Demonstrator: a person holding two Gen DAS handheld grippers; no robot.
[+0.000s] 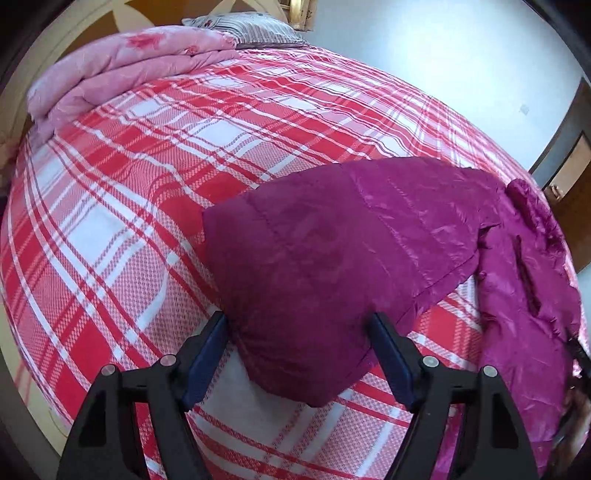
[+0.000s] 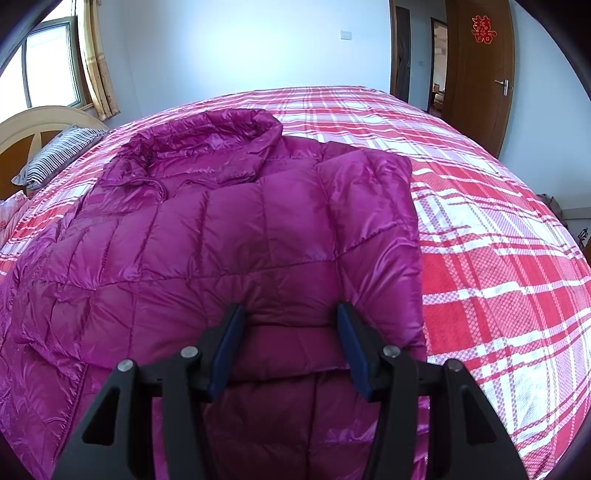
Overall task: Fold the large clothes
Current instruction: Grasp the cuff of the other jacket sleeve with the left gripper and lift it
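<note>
A magenta quilted puffer jacket [image 2: 236,236] lies on the red and white plaid bed [image 2: 498,258], collar toward the far side, one side folded over its front. In the left wrist view a padded part of the jacket [image 1: 317,258] bulges between the fingers of my left gripper [image 1: 297,325], whose jaws stand wide apart on either side of it. In the right wrist view my right gripper [image 2: 290,314] has its jaws apart around a folded edge of the jacket. I cannot tell whether either gripper pinches the fabric.
A folded pink quilt [image 1: 122,77] and a striped pillow [image 1: 255,29] lie at the head of the bed. The plaid bedspread [image 1: 129,203] stretches out left of the jacket. A wooden door [image 2: 480,74] and a window [image 2: 48,62] stand beyond the bed.
</note>
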